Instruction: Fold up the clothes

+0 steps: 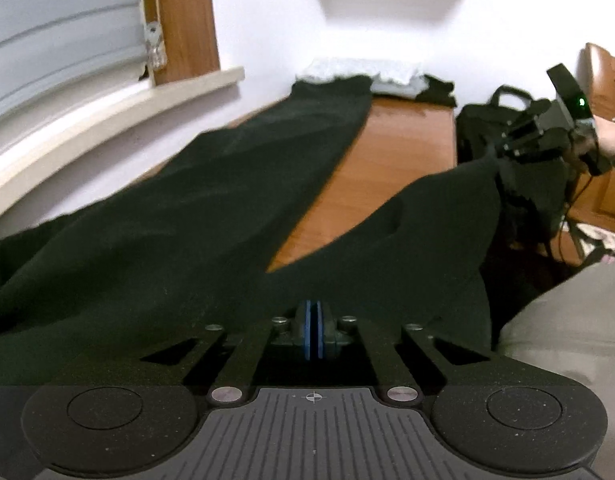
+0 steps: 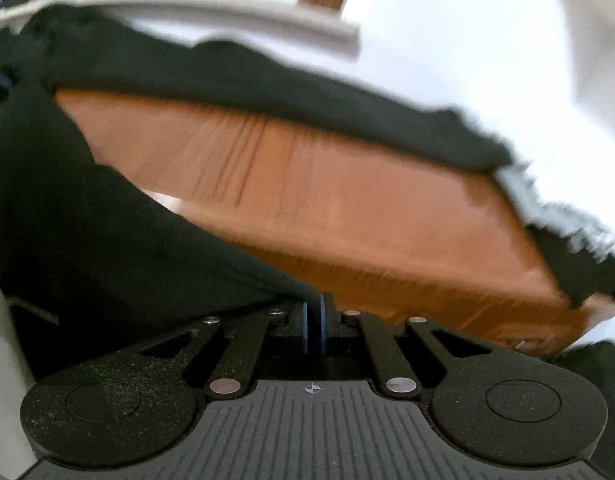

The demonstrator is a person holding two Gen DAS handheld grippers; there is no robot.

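Observation:
Black trousers (image 1: 227, 184) lie spread on a wooden table (image 1: 379, 152), one leg stretching along the wall to the far end. My left gripper (image 1: 313, 312) is shut, its blue pads pinched on the trousers' near edge. The other leg rises to the right, where my right gripper (image 1: 503, 150) holds its end off the table. In the right wrist view the right gripper (image 2: 314, 308) is shut on the black cloth (image 2: 107, 220), which hangs away to the left over the table (image 2: 347, 200).
A white cloth pile (image 1: 367, 72) and a small dark garment (image 1: 435, 90) sit at the table's far end. A black bag (image 1: 483, 128) stands beyond the table's right edge. A windowsill (image 1: 107, 116) and white wall run along the left. A person's hand (image 1: 611, 140) carries the right gripper.

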